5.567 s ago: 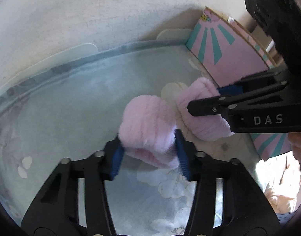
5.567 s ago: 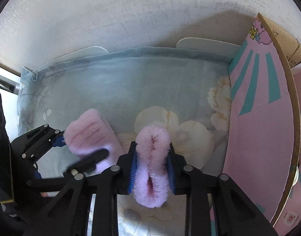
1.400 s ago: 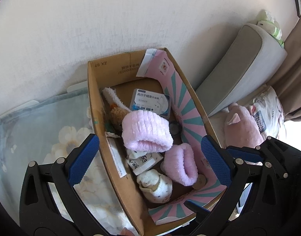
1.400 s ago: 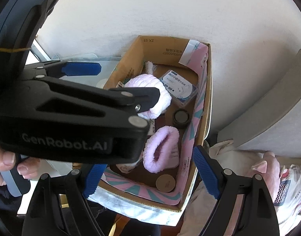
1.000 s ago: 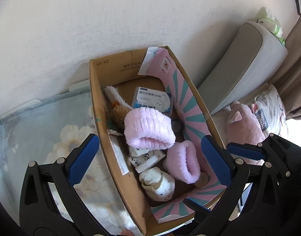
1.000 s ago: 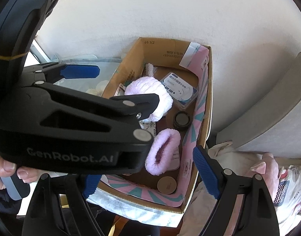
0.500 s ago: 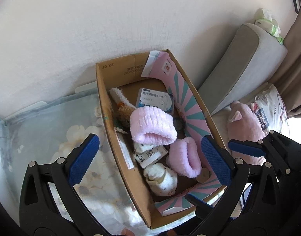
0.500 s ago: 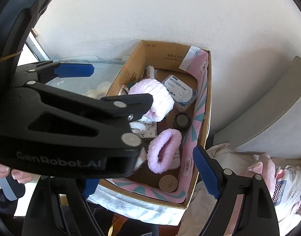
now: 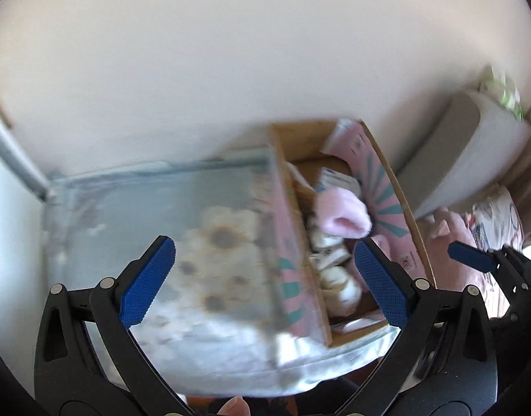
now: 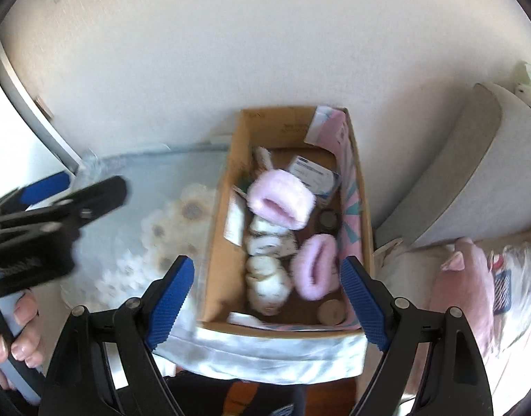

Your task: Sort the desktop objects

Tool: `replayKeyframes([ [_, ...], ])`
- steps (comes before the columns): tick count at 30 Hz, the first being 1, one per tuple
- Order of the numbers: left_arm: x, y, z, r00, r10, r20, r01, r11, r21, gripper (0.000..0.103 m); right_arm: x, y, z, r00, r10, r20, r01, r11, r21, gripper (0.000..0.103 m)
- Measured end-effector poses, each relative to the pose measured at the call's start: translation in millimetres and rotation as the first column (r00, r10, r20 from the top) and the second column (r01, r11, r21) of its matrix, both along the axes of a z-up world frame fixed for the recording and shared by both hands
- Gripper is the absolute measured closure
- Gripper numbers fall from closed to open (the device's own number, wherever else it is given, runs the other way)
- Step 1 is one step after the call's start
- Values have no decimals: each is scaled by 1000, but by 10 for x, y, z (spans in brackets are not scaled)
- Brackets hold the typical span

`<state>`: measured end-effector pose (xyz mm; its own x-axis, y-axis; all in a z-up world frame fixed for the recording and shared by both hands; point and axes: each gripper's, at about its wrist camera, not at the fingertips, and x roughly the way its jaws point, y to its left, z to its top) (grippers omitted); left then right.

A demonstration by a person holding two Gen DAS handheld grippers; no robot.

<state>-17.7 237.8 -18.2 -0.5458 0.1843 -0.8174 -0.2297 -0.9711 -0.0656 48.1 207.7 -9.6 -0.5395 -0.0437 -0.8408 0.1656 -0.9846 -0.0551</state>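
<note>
Pink fluffy cuffs, two of them, lie inside the open cardboard box with pink-and-teal striped lining [image 10: 289, 326]: one fluffy cuff [image 10: 281, 202] rests high on the pile toward the far end, the other fluffy cuff [image 10: 315, 267] lies nearer, against the striped wall. The left view is smeared by blur, and there the nearer cuff is mostly hidden behind a blue pad. Also in the box are a white-and-blue flat packet [image 10: 314, 175], a small dark round jar [image 10: 327, 220], a tan round lid [image 10: 331, 312] and cream bundles too blurred to name. The box stands on the table's pale blue floral cloth [image 9: 182, 242]. Left tongs [image 9: 265, 277] and right tongs [image 10: 267, 301] both point steeply down, spread wide with nothing gripped. Fingers [image 10: 22, 326] wrap the left handle.
</note>
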Motion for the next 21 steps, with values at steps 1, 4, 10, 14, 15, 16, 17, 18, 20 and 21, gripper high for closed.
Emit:
replayKeyframes([
  [1,29,-130,75,1000,23,-16,-23,1000,3,0,24,-88,33,1000,-4,-12,4,1000,5,19],
  [4,74,-507,235,994,96,-54,-96,995,6,0,75,-321,106,999,-13,-34,14,1000,23,19],
  [10,109,-1118,331,981,174,-81,-174,985,0,0,200,-787,262,997,-11,-82,13,1000,19,19],
  [14,130,-1398,331,981,179,-79,-179,984,1,0,258,-1080,298,993,-6,-117,8,1000,19,19],
  [15,156,-1436,335,980,178,-85,-179,984,-2,0,270,-1140,300,992,-5,-126,8,1000,24,19],
  [16,167,-1494,347,980,176,-97,-178,984,-10,0,277,-1187,298,991,-5,-132,8,1000,25,19],
  [17,169,-1525,350,979,175,-104,-177,984,-13,0,283,-1231,297,991,-7,-136,9,1000,21,19],
  [18,177,-1575,370,979,171,-115,-174,985,-17,0,284,-1264,289,990,-11,-139,13,1000,16,19],
  [20,165,-1614,393,978,166,-128,-169,985,-16,0,276,-1320,271,989,-18,-145,21,1000,15,19],
  [21,160,-1645,407,977,163,-135,-167,986,-13,0,275,-1342,265,989,-21,-148,23,1000,17,19],
])
